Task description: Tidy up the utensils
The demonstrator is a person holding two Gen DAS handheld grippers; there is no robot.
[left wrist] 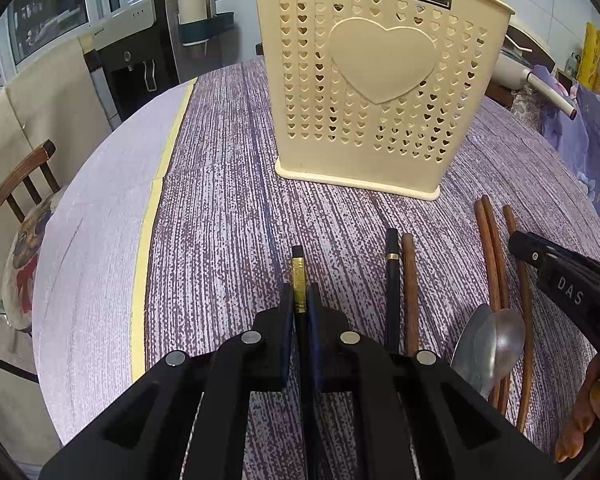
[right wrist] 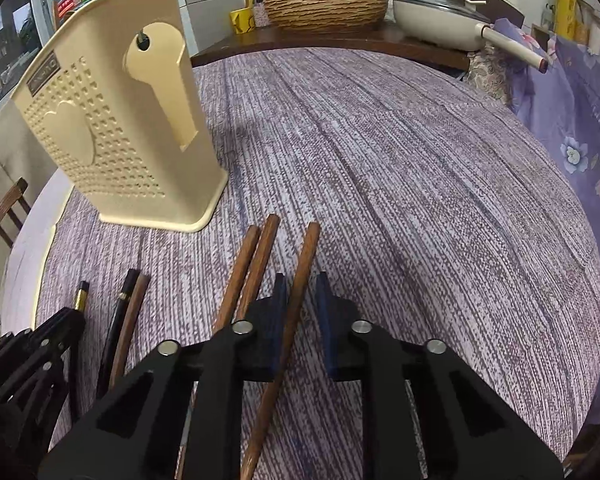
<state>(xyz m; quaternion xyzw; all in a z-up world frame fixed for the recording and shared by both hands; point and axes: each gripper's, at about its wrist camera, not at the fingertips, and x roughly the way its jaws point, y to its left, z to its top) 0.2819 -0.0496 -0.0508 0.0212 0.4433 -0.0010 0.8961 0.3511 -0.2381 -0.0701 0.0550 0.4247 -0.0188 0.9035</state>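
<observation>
A cream utensil holder point(left wrist: 380, 88) with heart-shaped holes stands upright on the purple tablecloth, ahead of both grippers. My left gripper point(left wrist: 300, 292) is shut on a black chopstick with a gold band point(left wrist: 299, 276) that lies on the cloth. My right gripper point(right wrist: 302, 280) straddles a brown chopstick point(right wrist: 306, 256). The chopstick rests along the left pad, and cloth shows between it and the right pad. Two more brown chopsticks point(right wrist: 256, 256) lie just to its left. A black and a brown chopstick point(left wrist: 398, 280) lie between the grippers. Two metal spoons point(left wrist: 496, 340) rest near the right hand.
The table's left edge carries a yellow stripe point(left wrist: 152, 216), with a wooden chair point(left wrist: 24, 176) and a water dispenser point(left wrist: 132, 52) beyond it. A woven basket point(right wrist: 324, 4) and a white pan point(right wrist: 432, 20) sit on the counter behind. Floral fabric point(right wrist: 580, 120) hangs on the right.
</observation>
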